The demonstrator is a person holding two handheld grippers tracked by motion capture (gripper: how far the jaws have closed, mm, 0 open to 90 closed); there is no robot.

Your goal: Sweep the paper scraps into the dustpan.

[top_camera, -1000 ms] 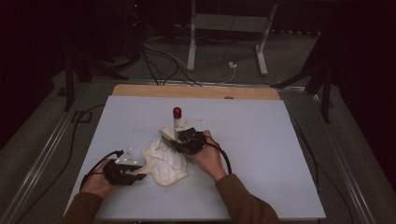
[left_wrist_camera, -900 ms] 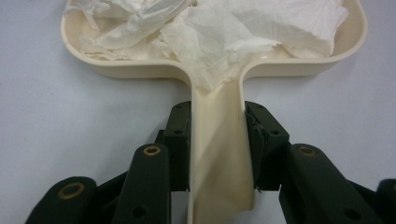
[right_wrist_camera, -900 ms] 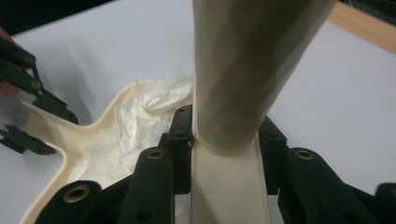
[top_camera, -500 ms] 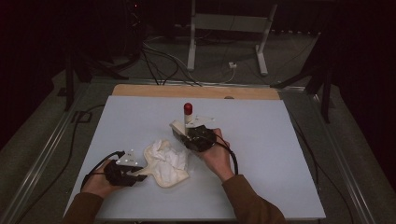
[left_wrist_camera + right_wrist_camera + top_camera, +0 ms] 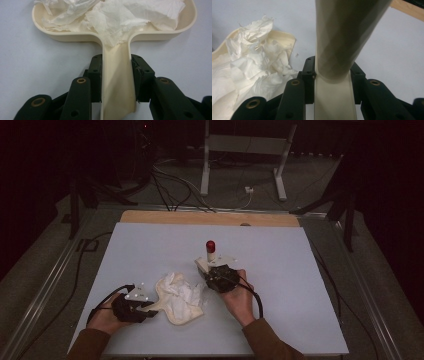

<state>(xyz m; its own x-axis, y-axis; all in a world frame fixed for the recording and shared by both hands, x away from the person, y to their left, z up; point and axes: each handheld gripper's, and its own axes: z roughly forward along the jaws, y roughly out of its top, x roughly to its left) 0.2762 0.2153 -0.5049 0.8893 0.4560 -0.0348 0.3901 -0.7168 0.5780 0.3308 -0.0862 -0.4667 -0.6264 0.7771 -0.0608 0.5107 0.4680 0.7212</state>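
We see a pale grey, matte table (image 5: 300, 285) with a wooden strip along its far edge. Near its middle lies a cream plastic dustpan (image 5: 117, 75), a shallow, smooth-walled tray with rounded corners and a flat, tapering handle. Crumpled white tissue paper (image 5: 112, 15), thin, creased and torn at the edges, fills the tray and spills over the root of the handle.

The left gripper (image 5: 116, 77), at the near left of the table, clamps its two black, jointed jaws on either side of the dustpan handle, and the pads press against its smooth edges.

The right gripper (image 5: 332, 80), just right of the dustpan and a little farther away, clenches a second cream plastic tool (image 5: 342, 37): a flat stem between the pads that widens into a broad, rounded, faceted body. In the high view a red cap (image 5: 210, 245) tops the upright piece (image 5: 212, 256) rising beyond this gripper (image 5: 220, 276); we cannot tell what kind of tool it is. The dustpan (image 5: 177, 312) rests flat on the table, with its handle pointing near-left into the left gripper (image 5: 145, 307).
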